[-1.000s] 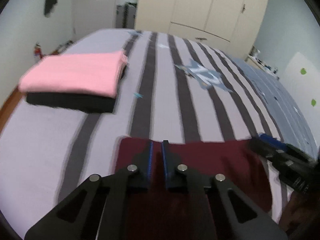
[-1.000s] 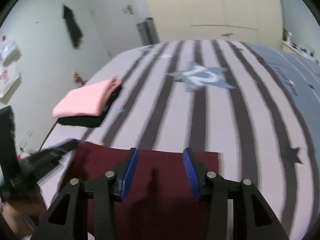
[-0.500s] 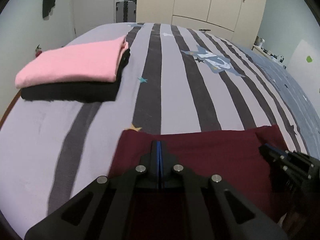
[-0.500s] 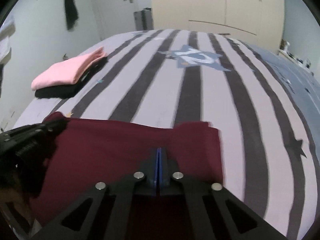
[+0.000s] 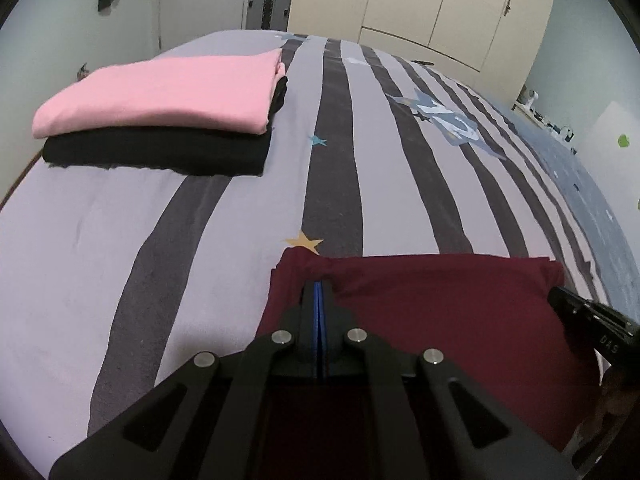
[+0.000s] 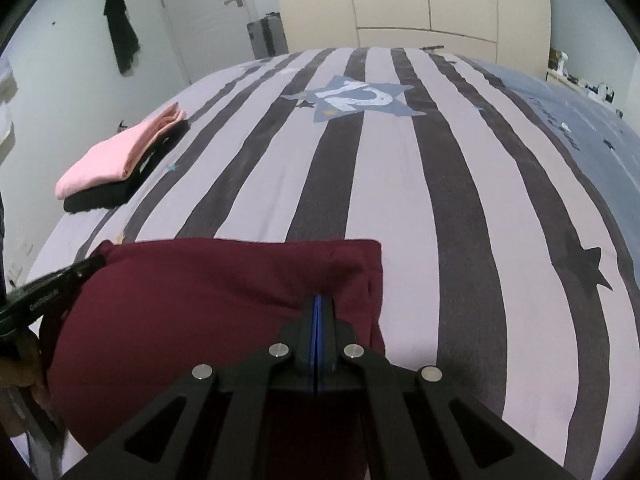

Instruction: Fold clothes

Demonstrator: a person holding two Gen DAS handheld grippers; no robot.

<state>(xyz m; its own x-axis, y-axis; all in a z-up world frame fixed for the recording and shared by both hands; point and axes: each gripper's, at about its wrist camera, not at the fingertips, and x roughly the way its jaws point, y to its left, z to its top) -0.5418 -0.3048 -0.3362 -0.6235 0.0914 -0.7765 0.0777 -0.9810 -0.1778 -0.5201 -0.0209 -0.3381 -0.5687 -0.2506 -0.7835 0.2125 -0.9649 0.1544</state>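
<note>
Both tools are clenched on a maroon garment (image 5: 440, 304) at the near edge of a striped bed (image 5: 224, 216). In the left wrist view, the left tool (image 5: 319, 292) sits low in the centre of the frame, its blue-lined fingers pinched together on the cloth's upper left corner, where the fabric puckers into a small ridge. In the right wrist view, the right tool (image 6: 317, 306) grips the same garment (image 6: 192, 296) near its right edge, lower centre of the frame, with creases fanning out from the bite.

The cloth looks light, soft and limp: it sags between the two grips and would likely drape or bunch rather than hold a line, so it is best held at corners or along an edge, both layers caught, and kept taut between the tools. Whether this is a mid-fold grip or a finished bundle being carried cannot be told.

Farther out, in the upper left of the left wrist frame, a folded pink garment (image 5: 160, 92) lies squarely on a folded black garment (image 5: 160, 152), well apart from the maroon one. A wardrobe (image 5: 432, 4) stands beyond the bed.
</note>
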